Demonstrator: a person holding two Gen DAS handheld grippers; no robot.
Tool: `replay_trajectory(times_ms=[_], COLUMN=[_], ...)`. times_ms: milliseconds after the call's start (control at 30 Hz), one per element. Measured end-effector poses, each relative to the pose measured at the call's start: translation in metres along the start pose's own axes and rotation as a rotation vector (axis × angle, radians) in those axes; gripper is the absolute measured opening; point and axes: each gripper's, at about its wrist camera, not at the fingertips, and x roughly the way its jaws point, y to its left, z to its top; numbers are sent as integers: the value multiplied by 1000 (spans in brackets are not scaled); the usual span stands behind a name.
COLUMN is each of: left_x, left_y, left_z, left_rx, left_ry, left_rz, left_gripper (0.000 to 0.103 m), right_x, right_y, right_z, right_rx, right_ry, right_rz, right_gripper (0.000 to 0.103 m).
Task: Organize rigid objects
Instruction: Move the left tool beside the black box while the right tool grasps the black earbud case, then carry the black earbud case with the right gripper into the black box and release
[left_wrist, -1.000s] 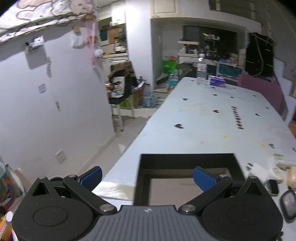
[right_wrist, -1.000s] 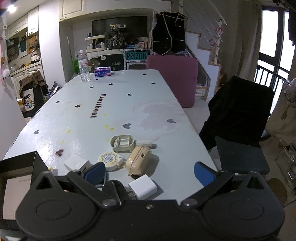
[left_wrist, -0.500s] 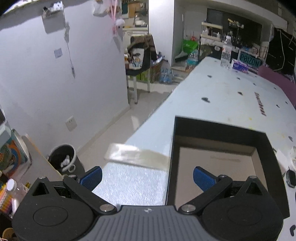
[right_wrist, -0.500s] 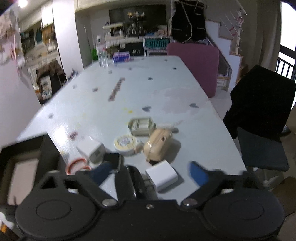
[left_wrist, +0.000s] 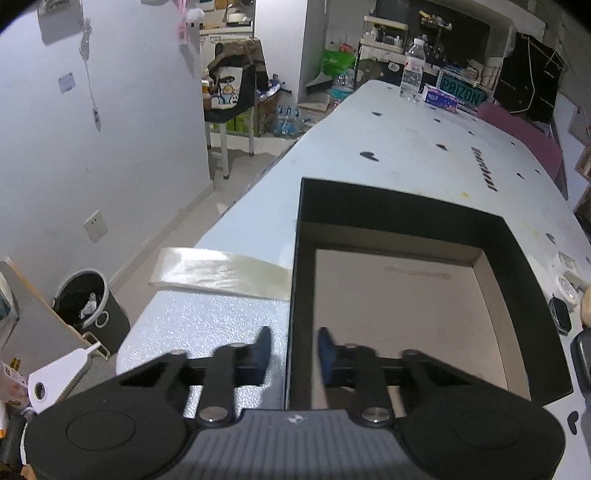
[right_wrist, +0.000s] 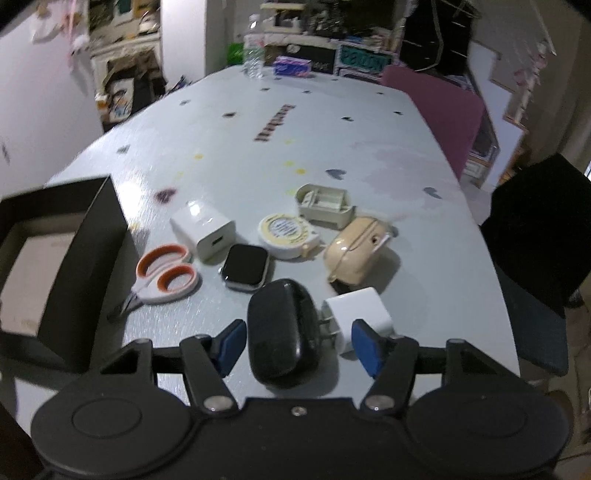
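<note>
A black open box (left_wrist: 406, 206) with a brown floor lies on the white table; it also shows in the right wrist view (right_wrist: 85, 236). My left gripper (left_wrist: 293, 352) is half closed, its fingers straddling the box's near left wall without touching it. My right gripper (right_wrist: 297, 345) is open around a black oval case (right_wrist: 282, 334), with a white charger (right_wrist: 356, 314) beside it. Beyond lie scissors (right_wrist: 162, 277), a smartwatch (right_wrist: 245, 266), a white adapter (right_wrist: 203, 229), a round tape measure (right_wrist: 282, 234), a beige case (right_wrist: 354, 254) and a beige tray (right_wrist: 325, 203).
A strip of clear tape (left_wrist: 218, 271) hangs off the table's left edge. A trash bin (left_wrist: 86, 306) stands on the floor to the left. A water bottle (left_wrist: 412, 70) and a tissue box (left_wrist: 441, 98) are at the far end. A dark chair (right_wrist: 539, 251) is to the right.
The left gripper's jaws have narrowed and moved over the box's left wall. The right gripper has narrowed and come down around the black case, bringing the scissors and the watch into view.
</note>
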Motion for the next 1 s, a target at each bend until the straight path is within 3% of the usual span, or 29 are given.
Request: replay_trajectory(times_ms=[267,567,867,1000], left_x=[1,3,5,4], left_y=[-1,-1,-5,-5], left_z=[-1,0,0,-1], left_rx=[9,14,32,26], left_ry=[-3,-8,-5,-6], left_rz=[13,23,41,40], left_gripper=[6,5,5,5], right_x=[19,31,16,-5], right_y=[16,20,15,17], right_z=[2,3,6,16], right_rx=[-112,-186,-121,-43], right_ry=[40,51,3,-41], right_rz=[-8,-15,7,65], right_gripper=[62,54,54,54])
